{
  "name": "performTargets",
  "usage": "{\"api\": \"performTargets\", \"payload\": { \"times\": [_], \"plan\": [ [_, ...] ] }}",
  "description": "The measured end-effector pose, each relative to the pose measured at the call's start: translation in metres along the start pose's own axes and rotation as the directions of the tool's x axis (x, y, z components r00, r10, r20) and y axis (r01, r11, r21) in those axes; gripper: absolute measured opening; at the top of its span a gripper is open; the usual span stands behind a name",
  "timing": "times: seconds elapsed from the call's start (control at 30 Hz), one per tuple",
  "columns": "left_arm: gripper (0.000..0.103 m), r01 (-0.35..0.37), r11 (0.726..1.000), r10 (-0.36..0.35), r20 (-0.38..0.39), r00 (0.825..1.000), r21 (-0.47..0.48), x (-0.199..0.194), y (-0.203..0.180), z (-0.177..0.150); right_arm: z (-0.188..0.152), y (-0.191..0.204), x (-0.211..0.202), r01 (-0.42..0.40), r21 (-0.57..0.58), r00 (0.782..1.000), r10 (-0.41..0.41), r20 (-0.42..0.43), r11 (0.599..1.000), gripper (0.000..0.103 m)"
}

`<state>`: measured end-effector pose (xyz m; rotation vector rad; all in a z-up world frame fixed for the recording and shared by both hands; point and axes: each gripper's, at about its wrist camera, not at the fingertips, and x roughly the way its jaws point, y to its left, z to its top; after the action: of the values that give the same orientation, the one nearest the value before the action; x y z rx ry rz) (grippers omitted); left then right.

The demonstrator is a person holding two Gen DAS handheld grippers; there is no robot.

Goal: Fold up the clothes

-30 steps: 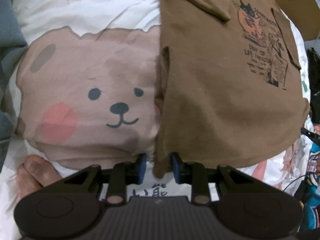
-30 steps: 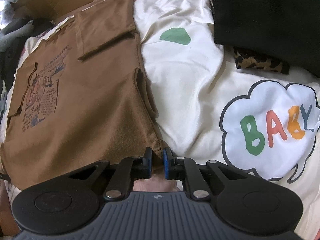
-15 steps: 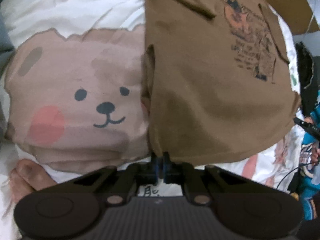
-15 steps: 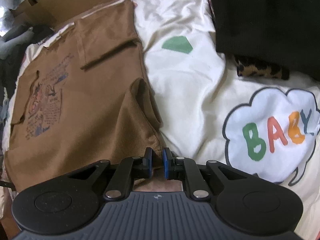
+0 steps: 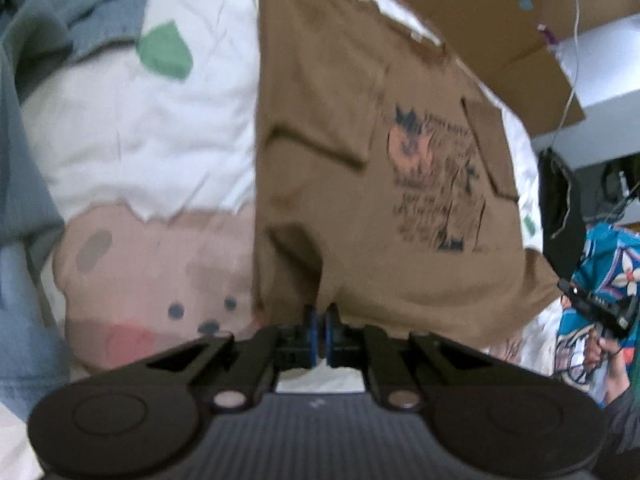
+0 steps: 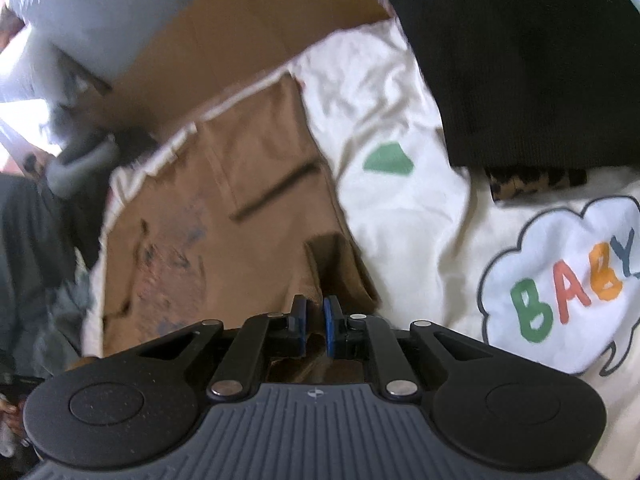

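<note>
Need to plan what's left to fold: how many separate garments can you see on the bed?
3, possibly more hidden: the brown T-shirt mid-bed, pinched at its near hem; a black garment at the bed's far right; a blue-grey garment at its far left.

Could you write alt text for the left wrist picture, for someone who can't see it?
A black claw pinches the near hem of a brown T-shirt spread on a white bedspread with a bear print. Cardboard lies beyond.

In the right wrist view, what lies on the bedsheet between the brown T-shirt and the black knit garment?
Right wrist view: between the brown T-shirt and the black knit garment lies bare cream bedsheet, carrying only a printed green patch. No other garment lies there.
</note>
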<state>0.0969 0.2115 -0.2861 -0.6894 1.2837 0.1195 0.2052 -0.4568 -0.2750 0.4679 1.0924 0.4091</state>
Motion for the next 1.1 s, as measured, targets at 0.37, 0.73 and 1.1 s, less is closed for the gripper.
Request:
{"api": "performTargets", "payload": {
  "times": [0.37, 0.73, 1.1],
  "plan": [
    [0.004, -0.015, 0.999, 0.019, 0.081, 0.997, -0.053, -0.028, 0.004, 0.020, 0.028, 0.005, -0.001, -0.077, 0.047, 0.994, 0.073, 0.078, 0.996, 0.006],
    [0.004, -0.064, 0.983, 0.085, 0.121, 0.989, -0.171, -0.006, 0.009, 0.056, 0.060, 0.008, 0.042, -0.029, 0.036, 0.996, 0.026, 0.087, 0.999, 0.006],
    [0.004, -0.092, 0.960, 0.121, 0.096, 0.988, -0.264, 0.026, 0.032, 0.087, 0.081, 0.000, 0.099, 0.068, 0.106, 0.996, -0.074, 0.058, 0.992, 0.006]
  ]
}}
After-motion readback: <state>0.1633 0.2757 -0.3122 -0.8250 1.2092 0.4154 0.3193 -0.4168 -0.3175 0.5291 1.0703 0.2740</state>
